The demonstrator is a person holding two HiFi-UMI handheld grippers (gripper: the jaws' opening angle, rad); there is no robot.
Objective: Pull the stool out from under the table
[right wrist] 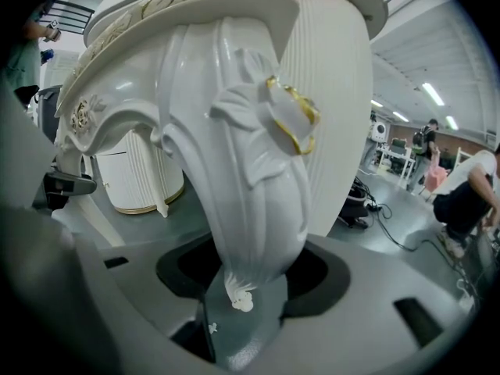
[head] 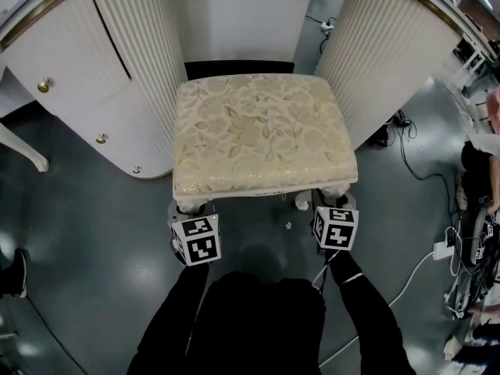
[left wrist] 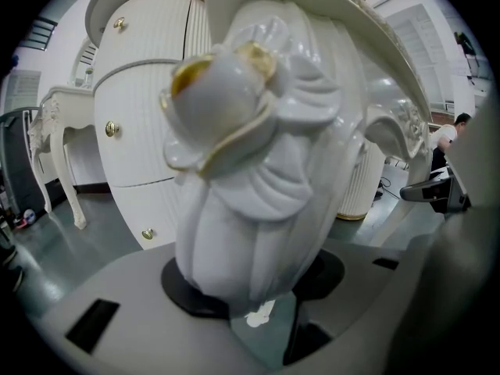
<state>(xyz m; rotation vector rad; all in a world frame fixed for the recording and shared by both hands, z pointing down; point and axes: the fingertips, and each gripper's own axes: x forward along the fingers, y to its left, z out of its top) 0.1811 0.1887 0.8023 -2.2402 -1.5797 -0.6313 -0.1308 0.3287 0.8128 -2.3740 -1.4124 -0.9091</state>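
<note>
Stool (head: 262,131): squarish padded seat, cream fabric w/ pale-gold leaf pattern, glossy white carved legs w/ gilt trim. It stood on shiny grey floor (head: 94,272) btwn two ribbed white table pedestals (head: 144,45), front edge jutting out. Left gripper (left wrist: 250,291) fingers pinched front-left leg (left wrist: 258,178). Right gripper (right wrist: 250,280) fingers sat spread round front-right leg (right wrist: 250,170), dark pad showing each side.

The stool (head: 262,135), a cream floral seat on carved white legs, stands upright, its rear between the ribbed pedestals of the desk (head: 86,84).
</note>
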